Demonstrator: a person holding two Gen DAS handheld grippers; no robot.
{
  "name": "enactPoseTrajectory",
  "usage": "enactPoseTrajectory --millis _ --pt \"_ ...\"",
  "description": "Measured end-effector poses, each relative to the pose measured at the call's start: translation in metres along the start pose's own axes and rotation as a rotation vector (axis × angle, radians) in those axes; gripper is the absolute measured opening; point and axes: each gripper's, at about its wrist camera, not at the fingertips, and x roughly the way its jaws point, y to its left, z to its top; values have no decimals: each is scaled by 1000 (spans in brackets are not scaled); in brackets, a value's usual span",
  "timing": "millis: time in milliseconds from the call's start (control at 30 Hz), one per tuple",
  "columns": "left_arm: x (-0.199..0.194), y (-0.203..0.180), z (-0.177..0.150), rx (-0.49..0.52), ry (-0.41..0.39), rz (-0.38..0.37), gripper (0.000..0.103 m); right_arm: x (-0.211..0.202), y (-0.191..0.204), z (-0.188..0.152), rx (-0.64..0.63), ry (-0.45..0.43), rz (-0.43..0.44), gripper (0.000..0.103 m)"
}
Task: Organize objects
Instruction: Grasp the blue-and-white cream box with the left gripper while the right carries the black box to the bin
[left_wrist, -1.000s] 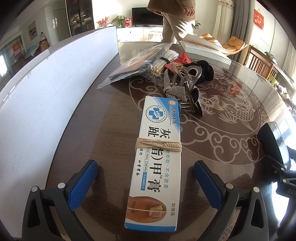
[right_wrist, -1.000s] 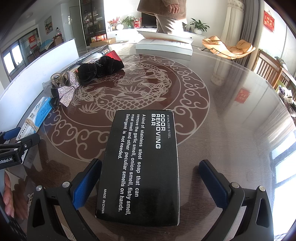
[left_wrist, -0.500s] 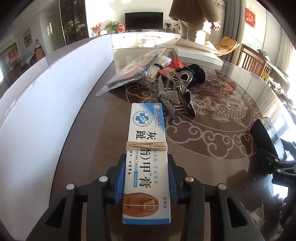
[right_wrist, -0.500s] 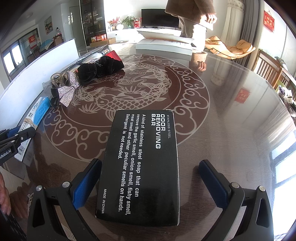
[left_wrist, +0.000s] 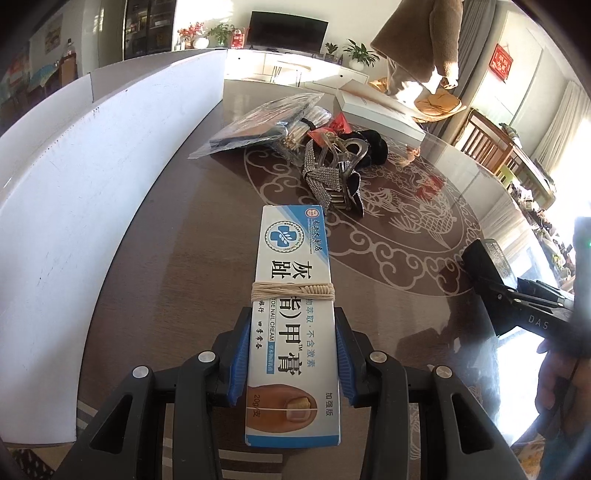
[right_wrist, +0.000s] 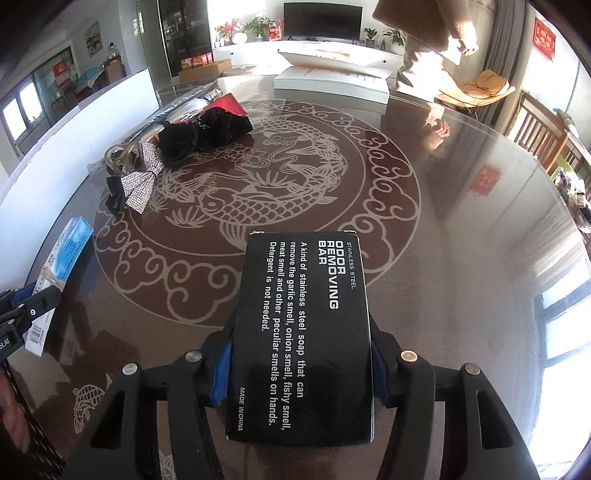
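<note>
Blue pads of the left gripper (left_wrist: 291, 363) press both long sides of the toe nail cream box (left_wrist: 293, 317), which lies lengthwise near the white board (left_wrist: 92, 206) along the table's (right_wrist: 461, 221) left edge, while the right gripper (right_wrist: 299, 373) has its jaws closing on the black odor removing bar box (right_wrist: 303, 332) toward the near edge, its pads at the box's sides. To do the pickup well, I judge each box should be squeezed squarely and lifted level, so the long cream box does not droop. Both grippers point steeply down over the table.
</note>
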Motion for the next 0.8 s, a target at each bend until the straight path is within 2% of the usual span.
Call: enactPoseTrajectory --millis 167,267,333,433,533,600,667,733,800 --pt "-39 6 -4 -70 -74 -91 40 -39 5 3 64 -66 115 58" --pt "-77 13 -1 -120 -137 -144 40 -58 35 18 51 -100 179 58" --pt "-104 24 8 -133 -189 -125 40 -68 66 33 18 -126 244 58" --pt "-141 63 27 -180 -259 -45 41 -83 133 61 -51 -169 362 58" --pt "-161 124 49 -252 -275 71 40 -89 209 88 -124 -181 491 58" --pt "-166 167 62 -285 -257 182 40 -89 260 102 -172 -176 560 58" --pt "-163 207 70 -310 -226 273 40 -84 308 111 -233 -169 587 58" --pt "-153 239 77 -330 -165 333 41 -69 348 114 -266 -135 611 58" --pt "-137 266 78 -365 -89 371 43 -45 379 114 -292 -51 651 60"
